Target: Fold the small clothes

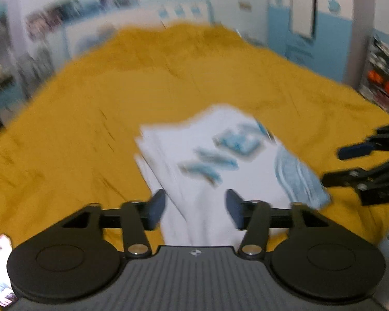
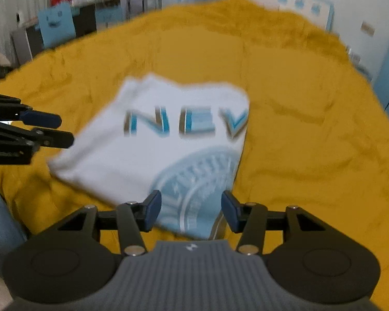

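A white T-shirt [image 1: 207, 160] with blue lettering and a pale blue round print lies folded into a rectangle on the mustard yellow bedspread [image 1: 90, 119]. It also shows in the right wrist view [image 2: 147, 142]. My left gripper [image 1: 195, 207] is open and empty, just above the shirt's near edge. My right gripper [image 2: 190, 210] is open and empty, above the shirt's near corner with the round print. Each gripper shows at the side of the other's view, the right one [image 1: 350, 160] and the left one [image 2: 51, 129]. Both views are blurred.
The bedspread [image 2: 311, 129] covers the whole bed around the shirt. White and blue walls stand behind the bed. Shelves with red items [image 1: 383, 83] are at the right, dark furniture with a blue panel [image 2: 57, 23] at the far left.
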`<action>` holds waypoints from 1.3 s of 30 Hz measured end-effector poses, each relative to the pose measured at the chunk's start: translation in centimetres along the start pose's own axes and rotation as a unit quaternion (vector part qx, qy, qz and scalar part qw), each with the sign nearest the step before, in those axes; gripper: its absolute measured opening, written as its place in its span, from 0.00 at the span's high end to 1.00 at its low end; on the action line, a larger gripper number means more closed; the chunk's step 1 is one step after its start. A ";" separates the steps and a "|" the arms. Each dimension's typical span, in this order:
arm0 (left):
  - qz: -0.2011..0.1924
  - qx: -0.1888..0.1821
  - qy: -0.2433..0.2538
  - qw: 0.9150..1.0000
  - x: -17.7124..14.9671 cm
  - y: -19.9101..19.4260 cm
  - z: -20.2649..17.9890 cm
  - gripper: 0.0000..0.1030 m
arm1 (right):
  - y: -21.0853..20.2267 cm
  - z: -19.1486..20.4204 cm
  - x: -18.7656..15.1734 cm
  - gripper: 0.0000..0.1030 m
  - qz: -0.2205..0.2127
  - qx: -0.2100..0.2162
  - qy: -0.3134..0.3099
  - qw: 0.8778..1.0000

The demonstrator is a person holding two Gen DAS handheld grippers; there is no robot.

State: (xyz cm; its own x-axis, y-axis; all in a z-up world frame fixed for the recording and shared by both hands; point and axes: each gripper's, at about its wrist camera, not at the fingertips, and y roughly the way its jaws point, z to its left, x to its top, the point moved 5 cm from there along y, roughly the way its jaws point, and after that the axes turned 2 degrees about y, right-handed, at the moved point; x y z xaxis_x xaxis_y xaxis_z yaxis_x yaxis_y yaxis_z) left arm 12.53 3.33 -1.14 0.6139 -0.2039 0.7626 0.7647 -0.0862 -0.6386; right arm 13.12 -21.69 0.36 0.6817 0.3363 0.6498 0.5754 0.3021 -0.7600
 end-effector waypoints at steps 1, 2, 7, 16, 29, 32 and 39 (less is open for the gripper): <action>-0.028 0.016 -0.004 0.999 0.6 -1.0 -0.2 0.20 | -1.1 0.0 0.5 0.48 -0.019 -0.003 0.004 1.000; -0.051 0.026 -0.006 0.998 1.1 -1.7 -0.4 0.16 | -2.2 0.0 1.0 0.44 -0.038 -0.007 0.009 0.999; -0.136 0.071 -0.027 0.988 2.5 -4.8 -2.0 0.00 | -7.1 0.5 1.7 0.21 -0.135 -0.027 0.041 0.990; -0.172 0.115 -0.065 0.976 0.5 -7.1 -4.2 0.00 | -11.1 3.5 -1.8 0.21 -0.215 -0.067 0.046 0.973; -0.055 0.119 -0.094 0.987 -5.1 -4.8 -3.6 0.00 | -6.5 4.2 -6.0 0.20 -0.114 -0.071 0.092 0.987; -0.026 0.112 -0.099 0.988 -6.0 -4.2 -3.6 0.00 | -5.2 3.7 -6.3 0.20 -0.092 -0.069 0.105 0.988; -0.008 0.109 -0.110 0.988 -7.0 -4.1 -3.5 0.00 | -3.6 3.2 -7.2 0.20 -0.059 -0.059 0.124 0.989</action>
State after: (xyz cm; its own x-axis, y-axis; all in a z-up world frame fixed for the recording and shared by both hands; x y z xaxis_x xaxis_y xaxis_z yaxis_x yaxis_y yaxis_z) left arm 4.44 1.66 -4.24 0.6112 0.0148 0.7913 0.7835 0.1301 -0.6076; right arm 4.75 -22.36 -1.56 0.6878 0.0718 0.7223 0.6963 0.2162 -0.6845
